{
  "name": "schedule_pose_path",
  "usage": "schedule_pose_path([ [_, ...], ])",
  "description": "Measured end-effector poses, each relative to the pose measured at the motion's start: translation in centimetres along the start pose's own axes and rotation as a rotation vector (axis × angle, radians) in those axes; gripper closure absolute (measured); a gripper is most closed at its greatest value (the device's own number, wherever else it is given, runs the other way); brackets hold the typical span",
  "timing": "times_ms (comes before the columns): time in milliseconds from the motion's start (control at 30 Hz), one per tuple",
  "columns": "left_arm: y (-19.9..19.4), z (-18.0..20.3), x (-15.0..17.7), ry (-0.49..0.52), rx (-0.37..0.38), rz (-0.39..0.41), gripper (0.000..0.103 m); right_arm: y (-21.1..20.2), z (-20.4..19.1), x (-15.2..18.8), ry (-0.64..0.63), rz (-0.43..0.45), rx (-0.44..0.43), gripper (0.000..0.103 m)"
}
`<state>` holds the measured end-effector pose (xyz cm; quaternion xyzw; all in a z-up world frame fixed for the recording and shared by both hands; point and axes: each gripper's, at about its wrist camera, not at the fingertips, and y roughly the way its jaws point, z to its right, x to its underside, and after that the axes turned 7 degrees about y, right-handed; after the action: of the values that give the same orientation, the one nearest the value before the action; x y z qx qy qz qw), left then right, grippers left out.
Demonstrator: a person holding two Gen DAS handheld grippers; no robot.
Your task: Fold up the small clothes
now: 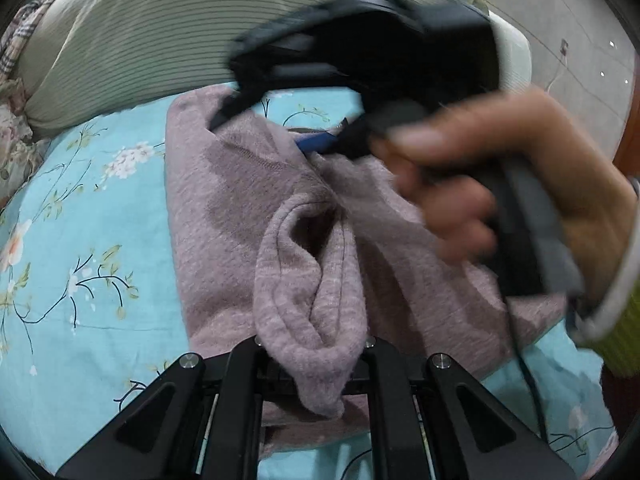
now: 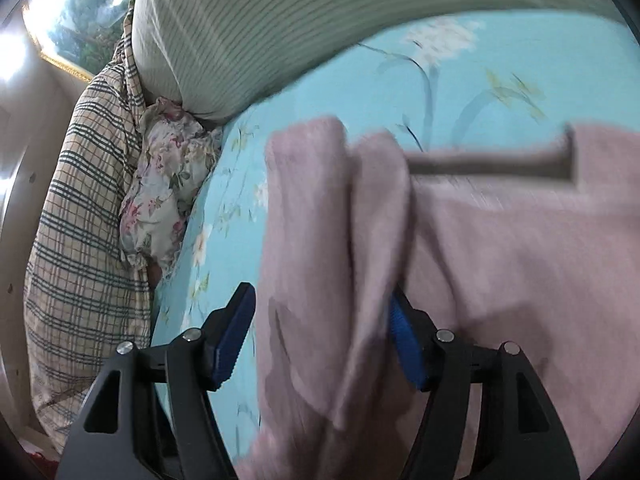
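A mauve knit garment [image 1: 224,200] lies spread on the blue floral bedsheet [image 1: 80,220]. My left gripper [image 1: 316,356] is shut on a bunched fold of it at the near edge, and the cloth hides the pads. The right gripper [image 1: 272,132], held in a person's hand [image 1: 520,168], hovers blurred over the garment's far part. In the right wrist view the garment [image 2: 500,260] fills the right side. A raised fold of it stands between the open right gripper [image 2: 320,332] and lies against the right blue pad [image 2: 404,344]. The left pad [image 2: 234,340] is clear of the cloth.
A green striped pillow [image 1: 140,40] [image 2: 280,20] lies along the far side of the bed. A plaid cloth [image 2: 80,220] and a floral cloth [image 2: 160,192] are bunched at the left. A tiled floor [image 1: 560,20] shows past the bed's right edge. A black cable [image 1: 532,392] hangs from the right gripper.
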<state>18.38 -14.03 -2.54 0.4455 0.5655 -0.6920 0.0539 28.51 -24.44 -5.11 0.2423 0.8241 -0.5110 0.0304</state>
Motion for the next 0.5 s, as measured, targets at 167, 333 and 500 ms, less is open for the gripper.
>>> schedule_pose_path([
  [167,-0.3,0.1,-0.1,0.005,-0.001,0.006,0.095,0.6,-0.5,-1.7,-0.023,0.018,0.026,0.088],
  [333,-1.8,0.5,-0.8,-0.011,0.054,0.017,0.095,-4.2,0.0,-0.8,-0.055,0.103,0.031,0.09],
  [500,-3.2,2.8,-2.3,-0.006,0.16,0.051,0.095,-11.1,2.6,0.1,-0.044,0.193,0.065,0.09],
])
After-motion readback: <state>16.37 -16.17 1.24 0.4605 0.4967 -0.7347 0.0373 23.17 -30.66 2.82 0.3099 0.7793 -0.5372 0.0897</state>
